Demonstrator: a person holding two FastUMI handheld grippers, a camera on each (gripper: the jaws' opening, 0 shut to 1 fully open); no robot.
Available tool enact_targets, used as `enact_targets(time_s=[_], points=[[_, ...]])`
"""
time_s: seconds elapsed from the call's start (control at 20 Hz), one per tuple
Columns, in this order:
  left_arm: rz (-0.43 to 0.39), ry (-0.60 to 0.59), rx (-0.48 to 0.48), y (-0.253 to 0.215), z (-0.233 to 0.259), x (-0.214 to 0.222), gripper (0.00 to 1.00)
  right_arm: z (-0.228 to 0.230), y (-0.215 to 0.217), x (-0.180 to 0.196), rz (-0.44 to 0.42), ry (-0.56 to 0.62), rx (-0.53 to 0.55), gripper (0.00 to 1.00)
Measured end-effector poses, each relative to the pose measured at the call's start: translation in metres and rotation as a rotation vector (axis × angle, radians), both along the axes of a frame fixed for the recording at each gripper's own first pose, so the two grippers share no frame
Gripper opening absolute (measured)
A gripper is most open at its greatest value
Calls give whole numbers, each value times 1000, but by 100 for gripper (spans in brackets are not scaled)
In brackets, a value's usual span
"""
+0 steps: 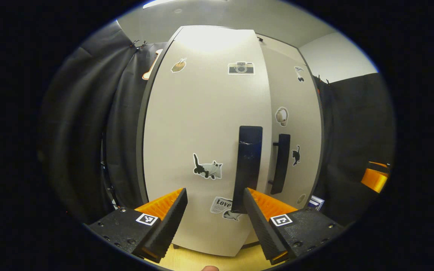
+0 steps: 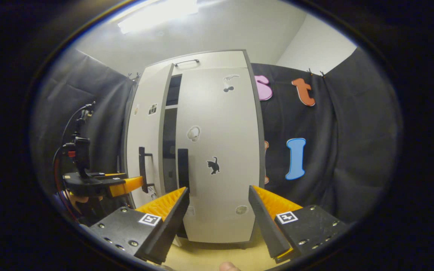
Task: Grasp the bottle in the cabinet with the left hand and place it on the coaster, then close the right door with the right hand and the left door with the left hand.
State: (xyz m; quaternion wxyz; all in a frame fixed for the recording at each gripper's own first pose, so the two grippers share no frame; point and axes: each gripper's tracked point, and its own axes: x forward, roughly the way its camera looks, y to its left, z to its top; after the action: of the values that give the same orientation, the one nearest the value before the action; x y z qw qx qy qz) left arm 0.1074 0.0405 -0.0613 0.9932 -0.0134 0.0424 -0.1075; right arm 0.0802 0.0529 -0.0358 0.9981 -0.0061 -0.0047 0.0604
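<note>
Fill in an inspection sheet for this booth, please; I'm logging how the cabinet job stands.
Surface: pale wooden floor or tabletop under the cabinet.
Job's things: white cabinet; right door looks shut; left door ajar, dark gap beside it in the right gripper view. Black handles, left door handle, right door handle. Bottle and coaster: nothing seen.
Clutter: stickers on both doors, such as a cat sticker.
Grippers: left gripper open, facing the left door; right gripper open, facing the right door.
Cables: dark cable looping above the left gripper.
Surroundings: black cloth wall, ceiling light.
</note>
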Motion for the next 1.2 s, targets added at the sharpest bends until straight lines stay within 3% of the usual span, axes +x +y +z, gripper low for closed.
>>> enact_targets(time_s=[0.2, 0.45, 0.85, 1.2], points=[[2, 15, -33, -3, -3, 13, 93, -2, -9, 4, -22, 4, -2, 95], [4, 3, 5, -10, -2, 20, 94, -2, -12, 7, -33, 2, -14, 95], [27, 25, -11, -12, -1, 19, 94, -7, -14, 11, -46, 18, -25, 95], [14, -24, -7, -20, 40, -18, 94, 3, -22, 1, -52, 7, -25, 93]])
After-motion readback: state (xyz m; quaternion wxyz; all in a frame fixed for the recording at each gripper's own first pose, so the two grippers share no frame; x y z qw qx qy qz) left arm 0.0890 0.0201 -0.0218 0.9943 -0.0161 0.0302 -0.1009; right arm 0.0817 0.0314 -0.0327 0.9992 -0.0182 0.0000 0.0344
